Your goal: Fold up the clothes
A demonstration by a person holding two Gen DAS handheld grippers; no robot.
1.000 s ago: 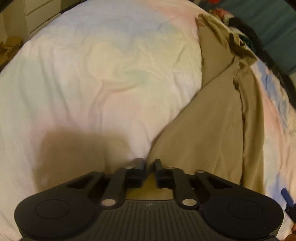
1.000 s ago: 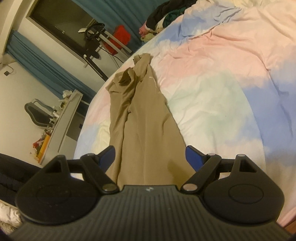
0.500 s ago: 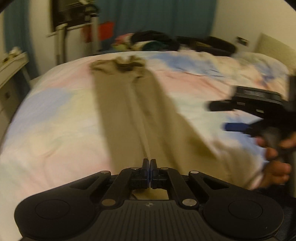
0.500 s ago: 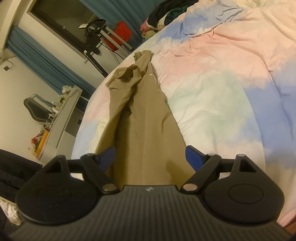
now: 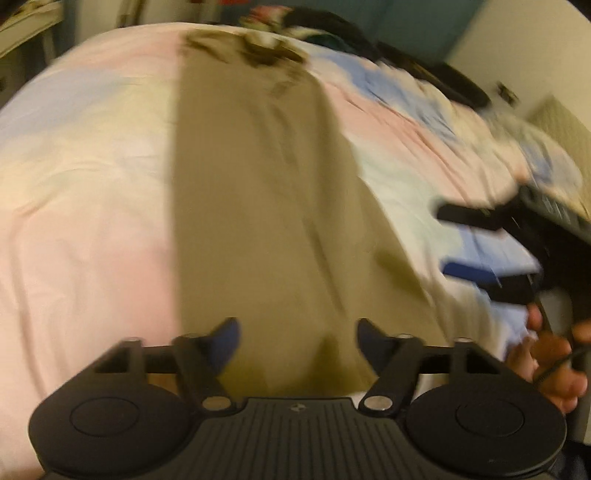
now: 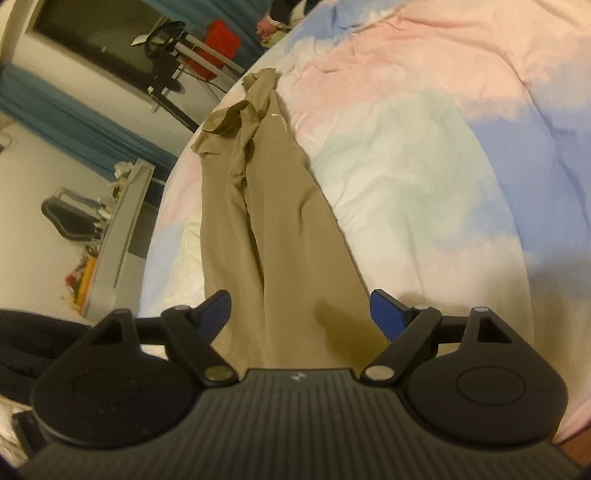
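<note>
A pair of tan trousers (image 5: 258,206) lies lengthwise on the bed, waistband at the far end, the two legs side by side (image 6: 280,236). My left gripper (image 5: 297,332) is open and empty, hovering over the near leg ends. My right gripper (image 6: 301,310) is open and empty over the same near end. It also shows in the left wrist view (image 5: 491,251) at the right, jaws apart, held in a hand. The left wrist view is motion-blurred.
The bed has a pastel pink, blue and white cover (image 6: 424,155). A pile of dark clothes (image 5: 332,33) lies at the far end of the bed. A white desk (image 6: 118,221), an exercise machine (image 6: 173,55) and blue curtains stand beyond the bed's left side.
My left gripper was shut on the trouser leg end half a second ago; it has opened and let go. The trousers now lie straighter. My right gripper stayed open, shifting slightly.
</note>
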